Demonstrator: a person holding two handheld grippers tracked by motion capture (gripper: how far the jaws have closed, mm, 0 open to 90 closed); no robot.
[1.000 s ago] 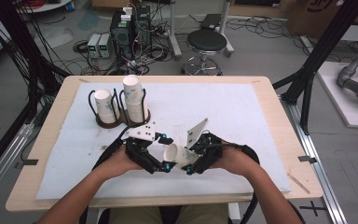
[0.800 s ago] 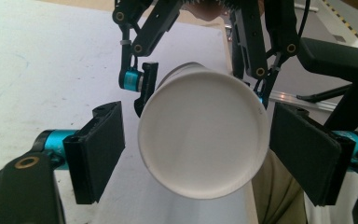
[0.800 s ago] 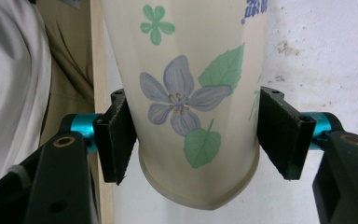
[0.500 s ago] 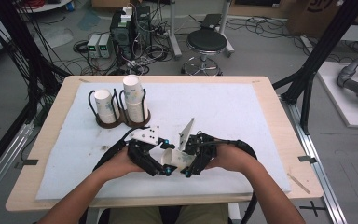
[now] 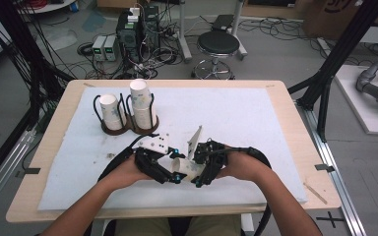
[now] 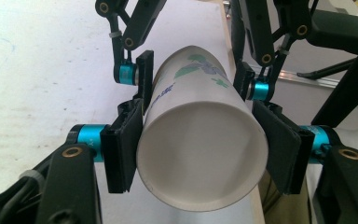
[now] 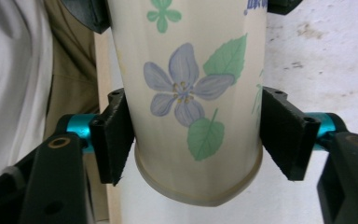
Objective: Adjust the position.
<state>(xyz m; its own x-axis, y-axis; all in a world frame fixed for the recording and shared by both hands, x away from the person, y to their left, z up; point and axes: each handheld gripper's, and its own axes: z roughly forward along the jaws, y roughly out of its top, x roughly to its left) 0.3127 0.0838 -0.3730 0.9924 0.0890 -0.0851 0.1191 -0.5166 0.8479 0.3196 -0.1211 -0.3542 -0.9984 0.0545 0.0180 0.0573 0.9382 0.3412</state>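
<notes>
Toward the far left corner of the white mat (image 5: pixel 256 113) that covers the tabletop (image 5: pixel 285 98) stands my dark wire cup holder (image 5: pixel 128 125), with two bays side by side. The left bay holds one paper cup (image 5: pixel 110 110) upright; the right bay holds a taller stack of paper cups (image 5: pixel 141 101), its flower print just visible.

Nearer me, close to the middle of the near edge, my left hand (image 5: pixel 128 172) carries the left gripper (image 5: pixel 173 167), which points rightward. Between its jaws lies a flowered paper cup (image 6: pixel 200 140), on its side. In the left gripper view I look straight into the cup's open mouth; both of my black pads (image 6: pixel 121 149) press against the rim wall, one on each side, so this claw is clamped on the cup.

Just right of that, my right hand (image 5: pixel 241 167) brings the right gripper (image 5: pixel 201 169) in from the opposite side, facing the left one. In the right gripper view its pads (image 7: pixel 114 140) sit against the cup's narrower base end, one on either flank, with the purple flower and green leaves facing the camera; this claw is clamped on the same cup (image 7: pixel 191 102). So the cup (image 5: pixel 187 168) is held between both claws at once, mouth end in the left, base end in the right. I cannot tell whether it touches the mat.
</notes>
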